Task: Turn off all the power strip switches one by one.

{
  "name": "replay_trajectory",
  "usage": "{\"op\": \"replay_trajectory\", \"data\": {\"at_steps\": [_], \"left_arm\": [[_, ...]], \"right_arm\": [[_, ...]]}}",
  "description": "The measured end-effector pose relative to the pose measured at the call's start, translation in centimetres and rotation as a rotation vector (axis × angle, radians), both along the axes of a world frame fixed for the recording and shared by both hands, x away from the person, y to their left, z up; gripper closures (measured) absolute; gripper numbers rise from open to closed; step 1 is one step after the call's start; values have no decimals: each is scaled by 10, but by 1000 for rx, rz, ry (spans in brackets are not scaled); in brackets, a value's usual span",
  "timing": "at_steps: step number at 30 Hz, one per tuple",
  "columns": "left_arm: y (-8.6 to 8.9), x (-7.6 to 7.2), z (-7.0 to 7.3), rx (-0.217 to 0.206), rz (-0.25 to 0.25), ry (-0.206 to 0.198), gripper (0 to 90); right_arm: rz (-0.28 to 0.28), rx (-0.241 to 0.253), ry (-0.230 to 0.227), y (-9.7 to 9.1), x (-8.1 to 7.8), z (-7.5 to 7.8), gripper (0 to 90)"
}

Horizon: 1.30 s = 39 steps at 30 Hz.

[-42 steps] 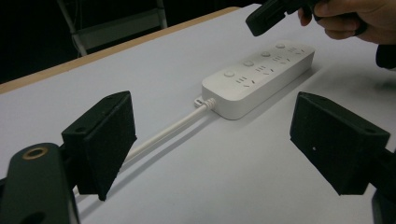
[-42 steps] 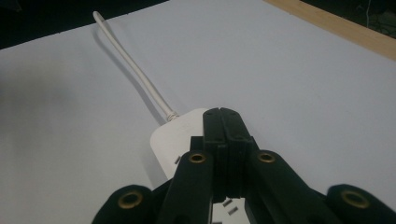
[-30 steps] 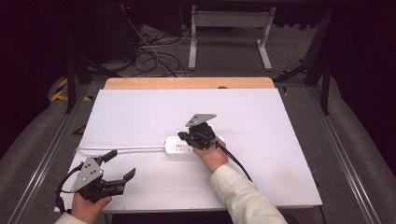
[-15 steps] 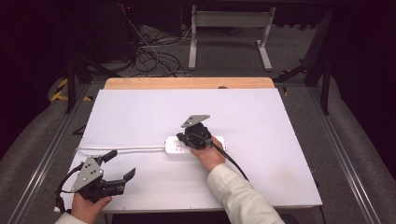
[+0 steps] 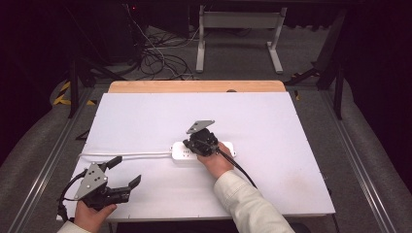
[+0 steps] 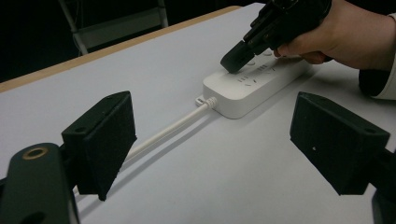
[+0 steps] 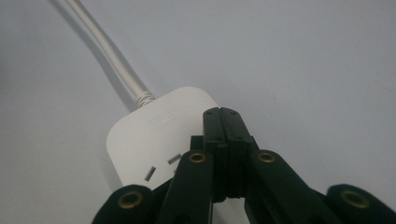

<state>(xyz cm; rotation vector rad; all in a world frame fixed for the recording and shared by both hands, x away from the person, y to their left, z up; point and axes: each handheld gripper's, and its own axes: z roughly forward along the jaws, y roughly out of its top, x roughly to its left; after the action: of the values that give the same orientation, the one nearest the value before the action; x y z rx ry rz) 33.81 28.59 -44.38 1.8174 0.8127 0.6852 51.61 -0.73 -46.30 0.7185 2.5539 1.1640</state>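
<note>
A white power strip lies flat in the middle of the white table, and its white cord runs off to the left. My right gripper is shut and empty, its tips down on the strip's top near the cord end. In the right gripper view the shut jaws rest over the power strip beside a socket. My left gripper stands open and empty at the table's front left. The left gripper view has its wide jaws facing the power strip and the right gripper.
A wooden strip edges the table's far side. Beyond it, loose cables lie on the floor next to a metal stand. Metal rails run along both sides of the table.
My right gripper has edged slightly to the left along the power strip, staying shut. The left gripper has kept still.
</note>
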Motion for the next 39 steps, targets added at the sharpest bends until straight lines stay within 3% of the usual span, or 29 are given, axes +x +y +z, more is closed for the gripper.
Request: {"op": "replay_trajectory", "data": {"at_steps": [13, 25, 39], "left_arm": [[0, 0, 0, 0, 0, 1, 151], [-1, 0, 0, 2, 0, -2, 151], [-2, -1, 0, 2, 3, 0, 151]], "right_arm": [[-11, -16, -15, 3, -3, 0, 900], [-24, -31, -63, 4, -9, -2, 900], [-35, -13, -59, 4, -10, -4, 900]]}}
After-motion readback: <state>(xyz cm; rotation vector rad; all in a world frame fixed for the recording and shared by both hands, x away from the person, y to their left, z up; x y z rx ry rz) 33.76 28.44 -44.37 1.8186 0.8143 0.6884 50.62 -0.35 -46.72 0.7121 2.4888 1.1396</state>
